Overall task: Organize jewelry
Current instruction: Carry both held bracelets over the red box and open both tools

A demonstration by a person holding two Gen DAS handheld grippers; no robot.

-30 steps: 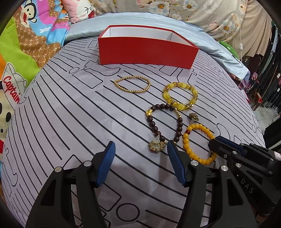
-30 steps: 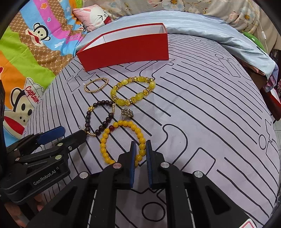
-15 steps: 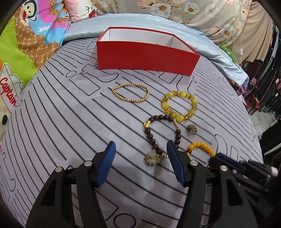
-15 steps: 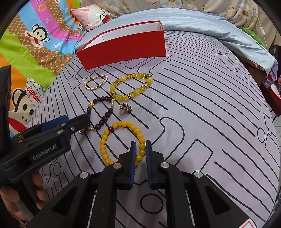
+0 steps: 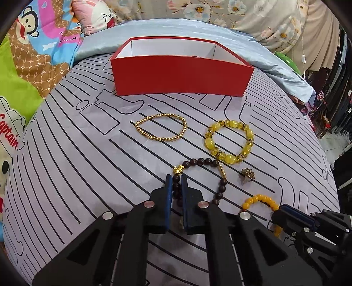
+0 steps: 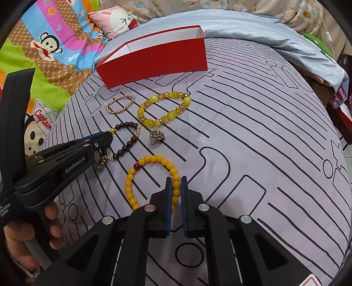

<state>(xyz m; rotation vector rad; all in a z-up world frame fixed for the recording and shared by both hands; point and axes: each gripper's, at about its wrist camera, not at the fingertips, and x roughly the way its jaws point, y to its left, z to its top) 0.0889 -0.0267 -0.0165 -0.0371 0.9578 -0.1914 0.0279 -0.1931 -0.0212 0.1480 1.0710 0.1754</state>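
My left gripper is shut on the left side of the dark brown bead bracelet, which lies on the bedsheet; it also shows in the right wrist view. My right gripper is shut on the right side of the orange bead bracelet, also on the sheet. A thin gold bead bracelet, a yellow crystal bracelet and a small gold charm lie loose beyond. An open red box stands at the back.
The grey line-patterned sheet covers the bed. A cartoon blanket and a pillow lie at the left and back. A blue quilt lies behind the box. The bed edge drops off at the right.
My left gripper has moved forward and shut on the dark brown bracelet; it was open before. My right gripper has stayed shut on the orange bracelet.
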